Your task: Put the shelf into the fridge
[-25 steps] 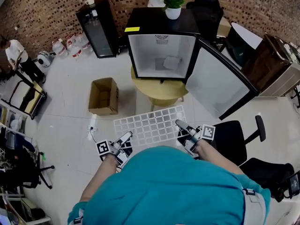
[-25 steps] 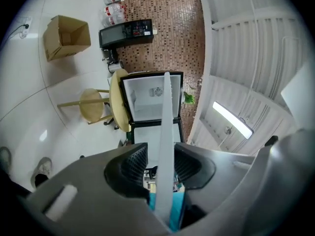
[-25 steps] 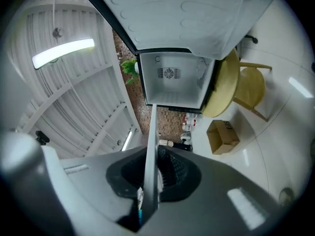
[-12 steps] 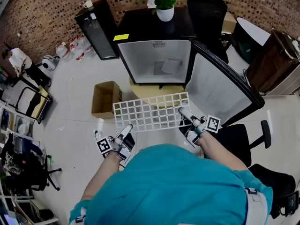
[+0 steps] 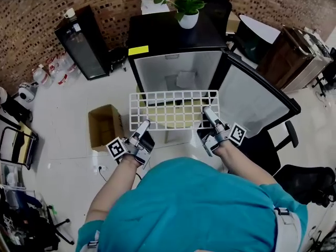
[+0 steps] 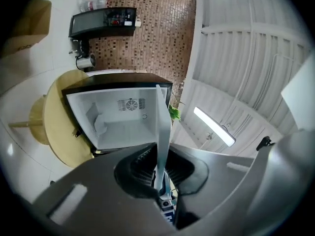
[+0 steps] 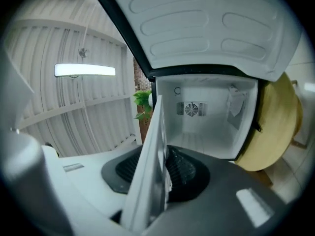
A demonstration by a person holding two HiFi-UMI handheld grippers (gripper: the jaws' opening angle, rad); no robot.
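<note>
Shelf (image 5: 173,109) of white wire grid hangs about level in the air, just in front of the open fridge (image 5: 176,72), with its far edge close to the opening of the white compartment and not yet inside. The person holds it at the near edge, one tool near each corner. The left tool (image 5: 143,125) has just been closing its jaws; in the left gripper view they stand narrow, with the pads pressed on the thin edge of the shelf. The right tool (image 5: 209,113) has just been opening; its jaws stand wide, and the shelf edge lies between them without being clamped. The fridge door (image 5: 257,96) is swung out to the right. The fridge stands on a round wooden worktop (image 6: 51,132). A cardboard box (image 5: 104,126) lies on the floor (image 5: 63,104) at the left.
</note>
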